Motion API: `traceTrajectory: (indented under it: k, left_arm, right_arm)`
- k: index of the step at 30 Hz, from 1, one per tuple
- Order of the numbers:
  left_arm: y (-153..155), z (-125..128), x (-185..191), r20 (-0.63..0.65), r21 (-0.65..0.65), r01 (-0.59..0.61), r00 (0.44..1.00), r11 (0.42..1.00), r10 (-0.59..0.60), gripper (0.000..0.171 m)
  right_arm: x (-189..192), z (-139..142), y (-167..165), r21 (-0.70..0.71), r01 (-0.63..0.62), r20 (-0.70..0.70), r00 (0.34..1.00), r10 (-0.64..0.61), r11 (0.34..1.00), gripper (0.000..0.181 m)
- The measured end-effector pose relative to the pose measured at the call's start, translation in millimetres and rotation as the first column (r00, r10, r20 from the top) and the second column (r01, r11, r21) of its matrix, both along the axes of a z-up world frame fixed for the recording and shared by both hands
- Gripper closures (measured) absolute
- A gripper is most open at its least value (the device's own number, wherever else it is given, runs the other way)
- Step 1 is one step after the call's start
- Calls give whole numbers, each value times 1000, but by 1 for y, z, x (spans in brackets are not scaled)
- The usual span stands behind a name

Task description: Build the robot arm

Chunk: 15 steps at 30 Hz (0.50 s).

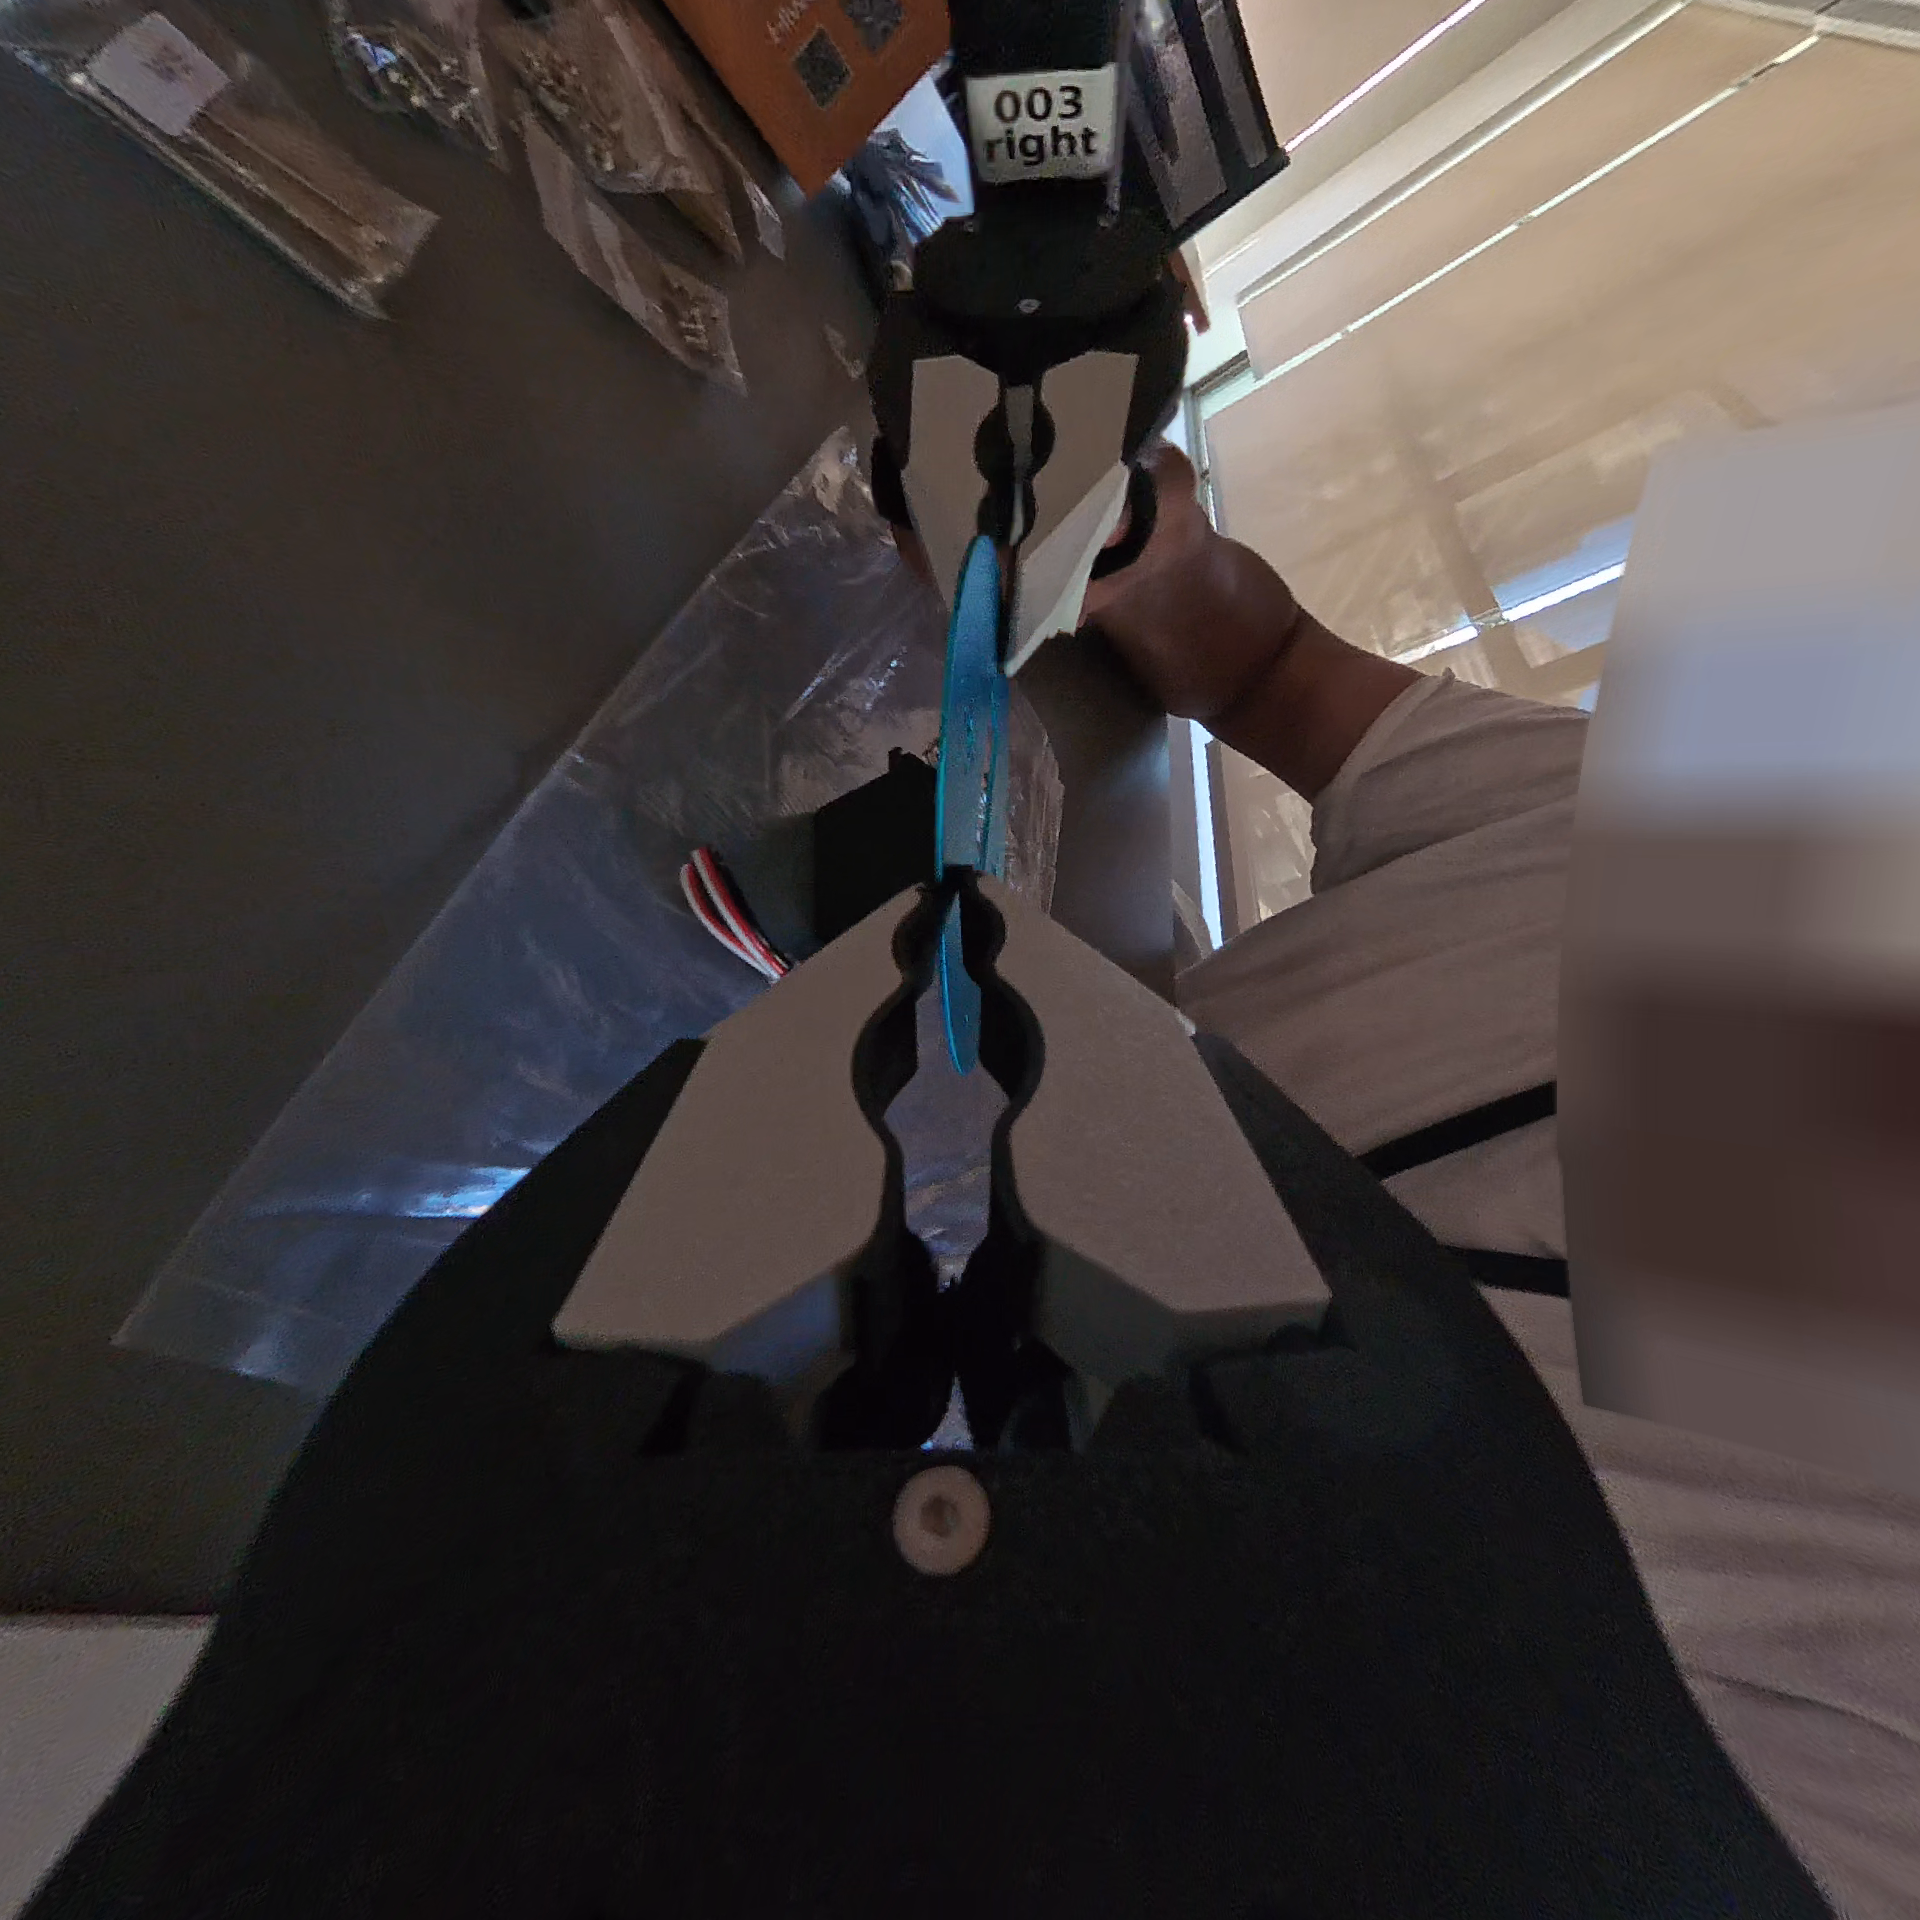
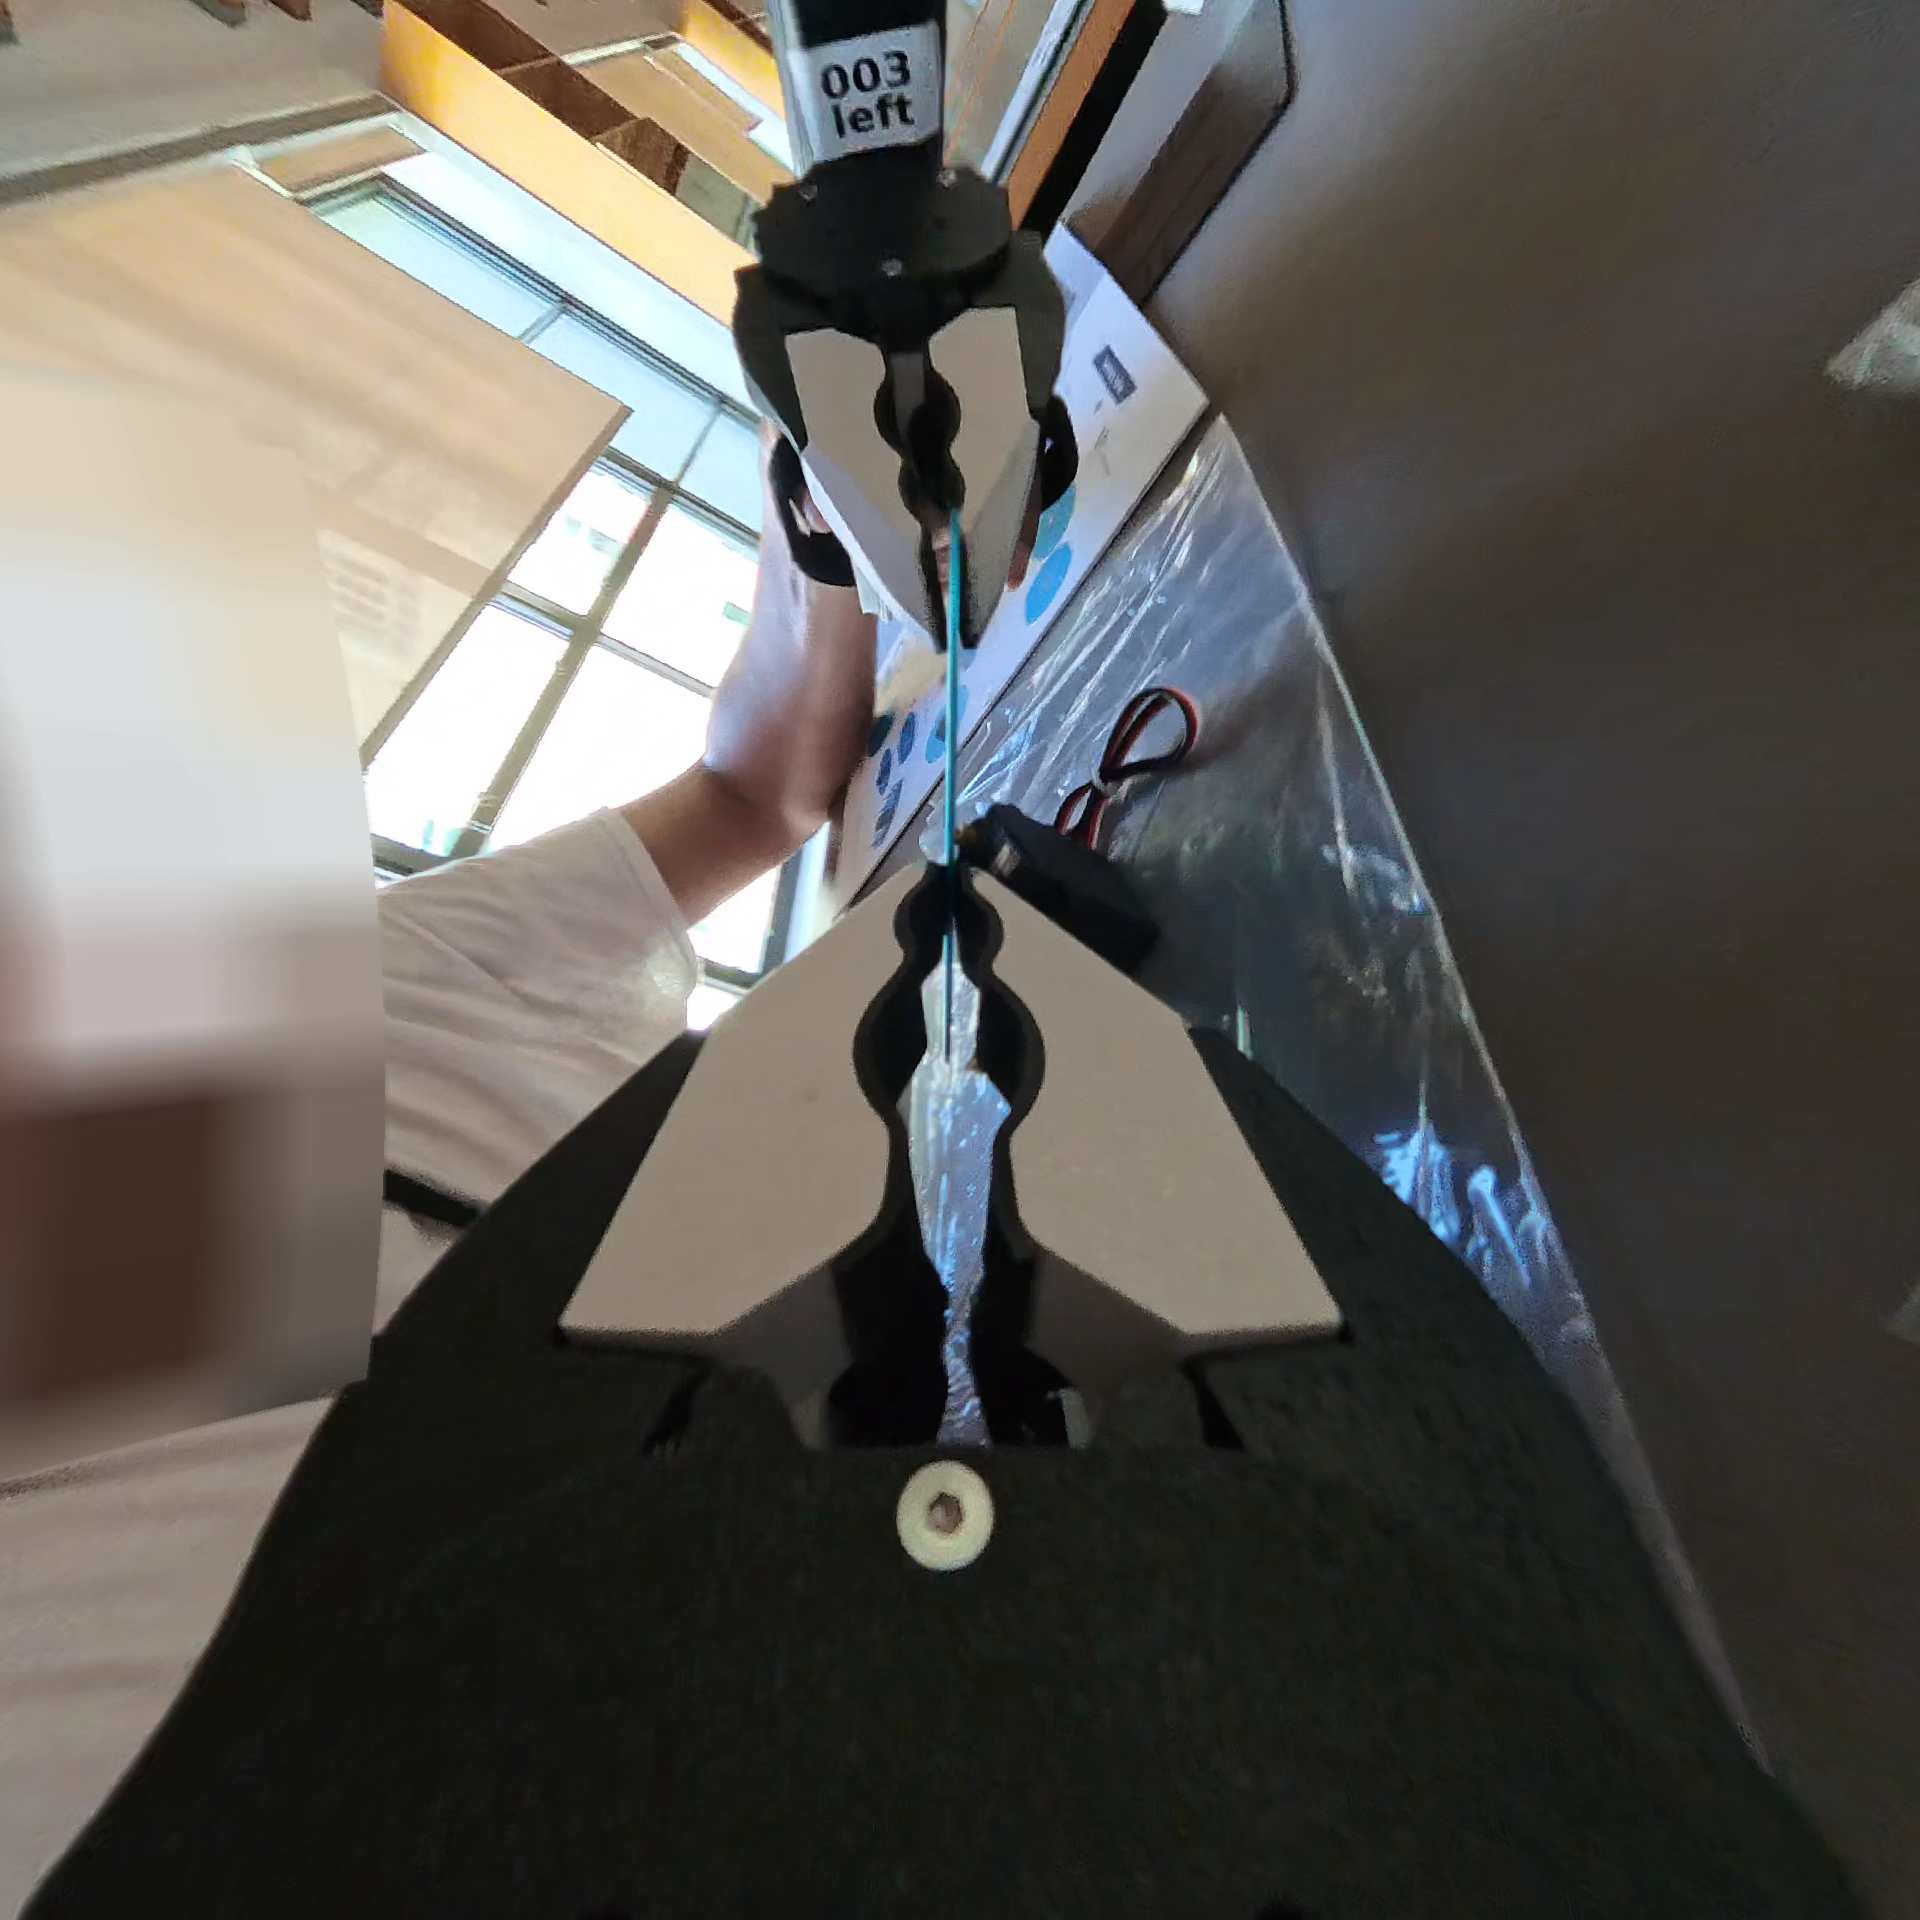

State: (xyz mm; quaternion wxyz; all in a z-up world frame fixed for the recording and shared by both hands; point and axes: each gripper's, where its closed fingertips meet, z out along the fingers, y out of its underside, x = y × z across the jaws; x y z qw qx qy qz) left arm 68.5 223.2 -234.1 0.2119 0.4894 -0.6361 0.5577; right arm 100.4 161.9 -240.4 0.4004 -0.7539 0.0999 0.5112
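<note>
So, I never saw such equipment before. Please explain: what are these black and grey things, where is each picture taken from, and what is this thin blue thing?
A person holds two hand tools, each with two grey fingers and its own camera looking along them. The left gripper and the right gripper face each other, both shut on one flat blue piece, each at an opposite end. It appears edge-on in the right view. Below lie a clear plastic bag holding a black part with red, white and black wires, on a grey table.
</note>
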Motion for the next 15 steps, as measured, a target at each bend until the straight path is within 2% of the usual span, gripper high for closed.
traceTrajectory:
  k: [3, 6, 9, 15]
  left_arm:
    - [-8, 4, -10, -20, -47, 62, 998, 997, -63, 171]
    - [-9, -6, -11, -66, -36, 70, 995, 997, -73, 171]
    - [-6, -11, -6, -101, -70, 44, 994, 997, -51, 171]
    - [0, -14, -1, -93, -51, 15, 995, 999, -20, 169]
  right_arm:
    - [-4, 0, -6, -10, -24, -76, 997, 23, 1000, 181]
    - [-6, -9, -8, -46, -28, -64, 998, 25, 999, 181]
    - [-6, -13, -8, -78, -29, -85, 996, 23, 997, 181]
    - [-4, -23, -4, -138, -3, -73, 997, -7, 990, 179]
